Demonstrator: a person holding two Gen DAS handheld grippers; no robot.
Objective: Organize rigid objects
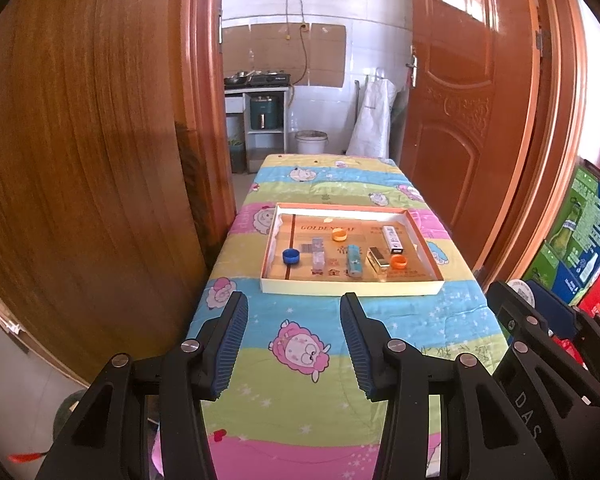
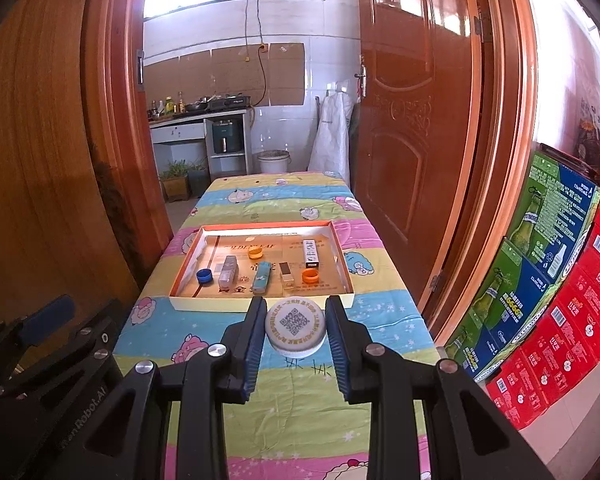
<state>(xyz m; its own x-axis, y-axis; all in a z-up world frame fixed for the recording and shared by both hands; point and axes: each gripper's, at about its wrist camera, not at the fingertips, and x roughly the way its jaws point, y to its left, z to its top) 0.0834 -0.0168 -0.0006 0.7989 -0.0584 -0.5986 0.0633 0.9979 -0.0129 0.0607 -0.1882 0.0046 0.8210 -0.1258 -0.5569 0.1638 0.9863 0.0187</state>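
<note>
A shallow cardboard tray (image 1: 352,288) (image 2: 260,303) lies on the cloth-covered table. It holds a blue cap (image 1: 291,256) (image 2: 204,275), two orange caps (image 1: 339,235) (image 1: 398,261) (image 2: 311,276), a clear case (image 1: 318,261) (image 2: 227,270), a teal lighter (image 1: 354,262) (image 2: 261,277), a gold box (image 1: 376,260) (image 2: 286,274) and a white box (image 1: 393,238) (image 2: 311,253). My right gripper (image 2: 295,334) is shut on a white bottle cap (image 2: 296,326) with a QR code, just before the tray's near edge. My left gripper (image 1: 294,344) is open and empty, above the cloth short of the tray.
The table (image 1: 300,400) stands in a doorway between wooden doors (image 1: 80,160) (image 1: 460,120). Stacked green and red cartons (image 2: 540,280) line the right wall. The right gripper's body (image 1: 540,340) shows beside my left one. A kitchen lies beyond the table.
</note>
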